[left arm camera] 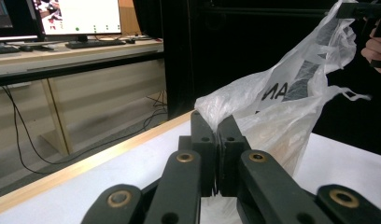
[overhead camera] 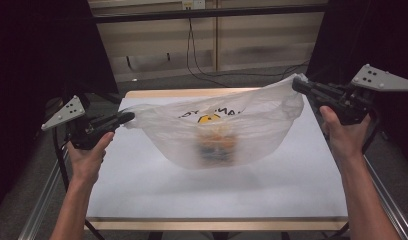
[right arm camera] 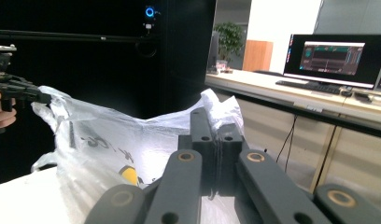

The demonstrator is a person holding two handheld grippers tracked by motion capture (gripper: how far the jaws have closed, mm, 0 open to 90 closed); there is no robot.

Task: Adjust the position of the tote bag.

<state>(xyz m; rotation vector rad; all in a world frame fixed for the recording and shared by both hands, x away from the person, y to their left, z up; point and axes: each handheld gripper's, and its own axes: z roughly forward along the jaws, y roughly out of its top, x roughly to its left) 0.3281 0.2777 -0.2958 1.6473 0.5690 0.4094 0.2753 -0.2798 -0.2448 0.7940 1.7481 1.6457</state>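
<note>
Thin translucent plastic bag (overhead camera: 219,131) hangs stretched between my two grips, its belly sagging just above the white surface (overhead camera: 142,180). Left hand-held gripper (overhead camera: 126,117) is clenched on one bag handle; right hand-held gripper (overhead camera: 298,85) is clenched on the other, held higher. A dark, orange-topped item (overhead camera: 216,142) sits low inside, midway between them. Judgement: for a clean lift, level the two grips, raise evenly, and keep the mouth taut so the load stays centred and the film does not tear.

Both grippers, left gripper (overhead camera: 126,118) and right gripper (overhead camera: 298,85), are black with brass-coloured pivot pins, each carrying a grey three-cornered plate with dark dots; forearms unsleeved.
</note>
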